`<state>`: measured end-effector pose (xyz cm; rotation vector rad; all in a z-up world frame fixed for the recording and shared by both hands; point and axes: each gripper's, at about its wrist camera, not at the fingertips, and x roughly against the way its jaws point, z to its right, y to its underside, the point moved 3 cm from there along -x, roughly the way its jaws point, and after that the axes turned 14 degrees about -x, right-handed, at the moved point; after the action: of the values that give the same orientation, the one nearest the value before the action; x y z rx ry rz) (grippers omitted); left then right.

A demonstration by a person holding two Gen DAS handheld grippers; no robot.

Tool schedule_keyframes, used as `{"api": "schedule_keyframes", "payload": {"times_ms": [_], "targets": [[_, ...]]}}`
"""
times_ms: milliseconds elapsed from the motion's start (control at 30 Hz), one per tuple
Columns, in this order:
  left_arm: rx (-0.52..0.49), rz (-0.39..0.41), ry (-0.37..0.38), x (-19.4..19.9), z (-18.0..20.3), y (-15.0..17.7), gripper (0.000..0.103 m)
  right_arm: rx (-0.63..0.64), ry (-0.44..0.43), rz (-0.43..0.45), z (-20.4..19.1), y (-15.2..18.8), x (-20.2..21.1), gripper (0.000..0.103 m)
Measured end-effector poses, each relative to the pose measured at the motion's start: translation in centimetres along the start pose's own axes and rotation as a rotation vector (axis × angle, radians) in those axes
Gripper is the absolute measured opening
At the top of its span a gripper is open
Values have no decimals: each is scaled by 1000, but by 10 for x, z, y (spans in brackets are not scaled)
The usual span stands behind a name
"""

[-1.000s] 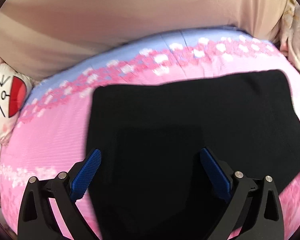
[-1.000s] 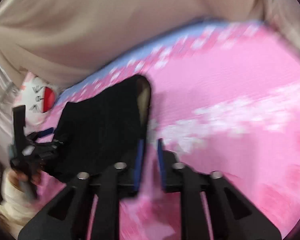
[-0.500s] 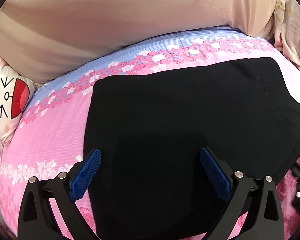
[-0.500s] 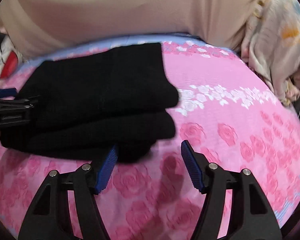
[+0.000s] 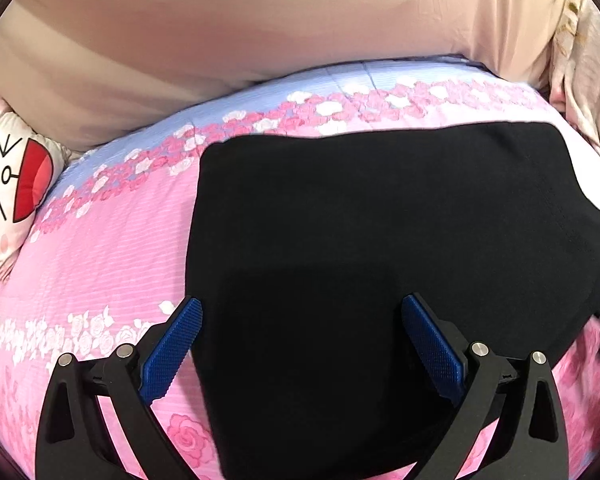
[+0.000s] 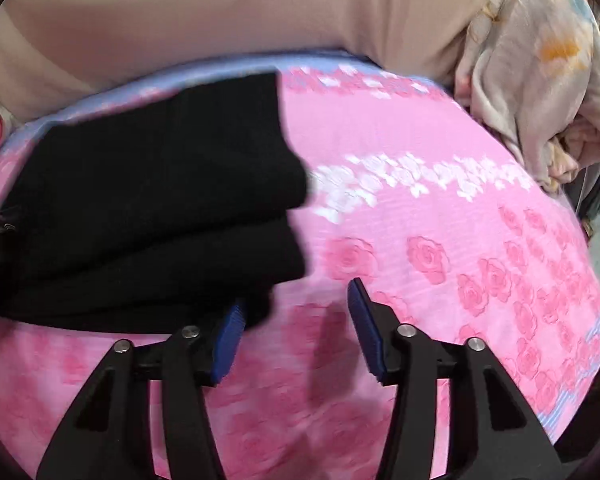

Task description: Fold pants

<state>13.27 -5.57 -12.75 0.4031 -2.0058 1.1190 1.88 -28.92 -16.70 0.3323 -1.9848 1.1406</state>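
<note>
Lying flat on the bed (image 6: 440, 208), the folded pants (image 6: 152, 200) sit at ten o'clock from the right gripper (image 6: 296, 330), nearest their corner. Its jaws are closing on nothing. The left gripper (image 5: 300, 344) is wide open over them.

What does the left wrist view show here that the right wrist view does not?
Only the left wrist view: the cartoon-face cushion almost whole, the broad flat top of the folded black pants, and the left gripper with its jaws wide apart above them.

Only the right wrist view: the stacked layers at the pants' end, a crumpled floral cloth, and the right gripper, its jaws closing with only bedsheet between them.

Both: the pants, the pink rose-print bedsheet and the beige cloth backdrop.
</note>
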Motion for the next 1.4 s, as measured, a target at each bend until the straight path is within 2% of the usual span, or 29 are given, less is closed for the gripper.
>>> {"api": "schedule_keyframes", "payload": {"times_ms": [67, 133, 233, 267, 300, 333, 400, 433, 467, 500, 533, 567, 633, 667, 733, 800, 867, 933, 1033, 1100, 1200, 1233, 1300, 1333, 1367, 1400], "targets": [[9, 5, -8, 7, -10, 6, 98, -63, -90, -41, 13, -5, 6, 55], [25, 13, -7, 19, -24, 15, 98, -58, -125, -50, 8, -2, 16, 54], [51, 50, -69, 45, -41, 25, 98, -21, -134, 69, 0, -4, 47, 54], [50, 64, -111, 54, -45, 28, 98, 0, -132, 105, -4, -6, 58, 51], [49, 64, -134, 56, -46, 30, 98, 26, -170, 109, -10, -10, 63, 48], [44, 51, -151, 53, -43, 32, 98, 52, -216, 97, -19, -13, 63, 43], [4, -9, -138, 31, -32, 36, 98, 147, -322, 30, -54, -10, 51, 36], [-29, -59, -162, 15, -25, 40, 98, 211, -276, -7, -63, -7, 30, 30], [-45, -51, -182, 10, -22, 43, 98, 241, -210, -30, -60, -6, 9, 29], [-70, -9, -203, 14, -21, 47, 98, 205, -255, -59, -48, -5, -3, 29], [-93, -7, -201, 21, -24, 51, 98, 131, -319, -86, -36, -9, 3, 28], [-96, -10, -204, 26, -30, 55, 98, 110, -317, -99, -32, -14, 8, 27], [-65, -19, -237, 43, -54, 68, 98, 150, -268, -32, -39, -16, 32, 28], [-44, -25, -271, 51, -69, 74, 98, 183, -291, -18, -50, -16, 44, 29], [0, -34, -318, 57, -90, 82, 98, 244, -391, -54, -76, -7, 56, 30], [65, -40, -339, 63, -111, 86, 98, 374, -512, -135, -122, 24, 60, 30], [116, -34, -341, 68, -123, 85, 98, 488, -570, -187, -162, 56, 56, 29], [120, -23, -336, 72, -124, 82, 98, 602, -568, -177, -196, 79, 47, 28], [96, -13, -333, 72, -119, 79, 98, 651, -571, -194, -227, 88, 31, 29], [83, -7, -326, 70, -114, 75, 98, 671, -555, -254, -249, 97, 9, 32], [78, -1, -314, 61, -112, 65, 98, 742, -554, -242, -267, 110, 18, 32], [83, 1, -306, 58, -112, 61, 98, 747, -557, -251, -265, 107, 21, 33], [94, -5, -294, 52, -113, 55, 98, 672, -647, -315, -246, 92, 32, 32], [99, 1, -289, 51, -112, 52, 98, 594, -691, -317, -231, 76, 43, 32], [101, 7, -281, 51, -111, 49, 98, 494, -715, -280, -208, 49, 53, 32], [103, 19, -261, 51, -107, 44, 98, 440, -701, -244, -195, 34, 56, 32]]}}
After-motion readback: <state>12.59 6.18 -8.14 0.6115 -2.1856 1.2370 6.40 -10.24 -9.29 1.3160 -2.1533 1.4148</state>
